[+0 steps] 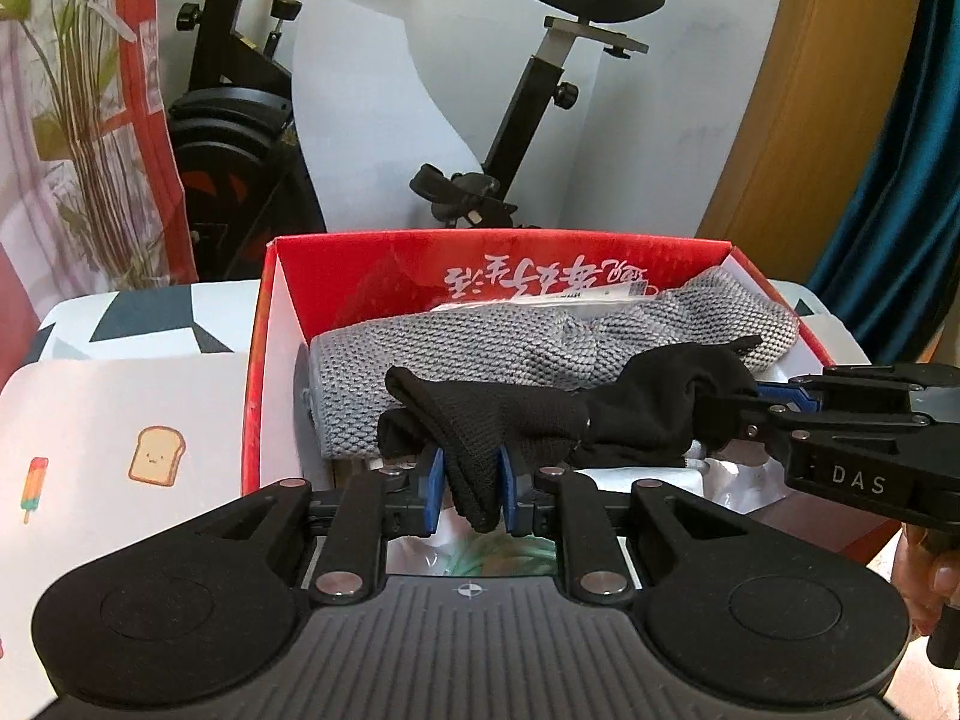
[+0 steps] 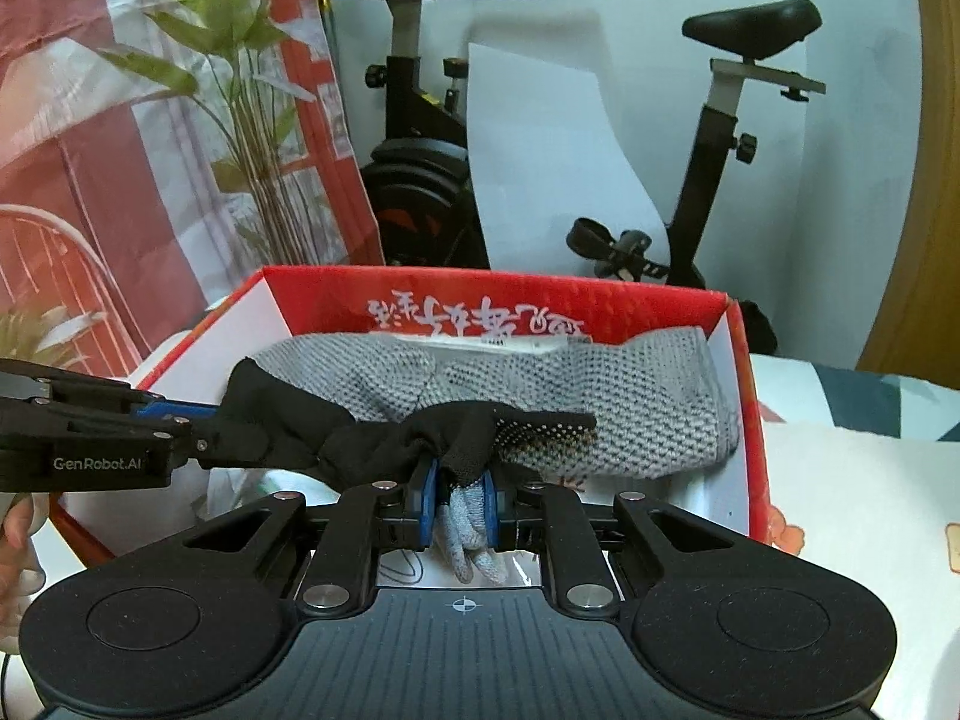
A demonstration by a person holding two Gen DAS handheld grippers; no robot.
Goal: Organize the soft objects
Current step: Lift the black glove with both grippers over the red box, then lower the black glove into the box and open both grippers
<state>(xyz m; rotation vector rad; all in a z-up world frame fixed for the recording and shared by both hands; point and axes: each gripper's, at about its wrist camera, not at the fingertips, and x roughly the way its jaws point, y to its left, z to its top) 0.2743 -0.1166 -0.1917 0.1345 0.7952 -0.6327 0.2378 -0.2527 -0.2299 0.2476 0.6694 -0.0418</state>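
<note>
While both tongs (image 1: 471, 489) (image 2: 459, 501) pinch a black sock (image 1: 540, 414), an exercise bike (image 1: 528, 102) stands behind the red box (image 1: 360, 258).

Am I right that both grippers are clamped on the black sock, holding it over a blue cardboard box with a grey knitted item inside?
Not quite: the box is red, not blue, as the left wrist view shows. The rest stands: the left gripper and right gripper are both shut on the black sock, above the grey knitted item.
</note>
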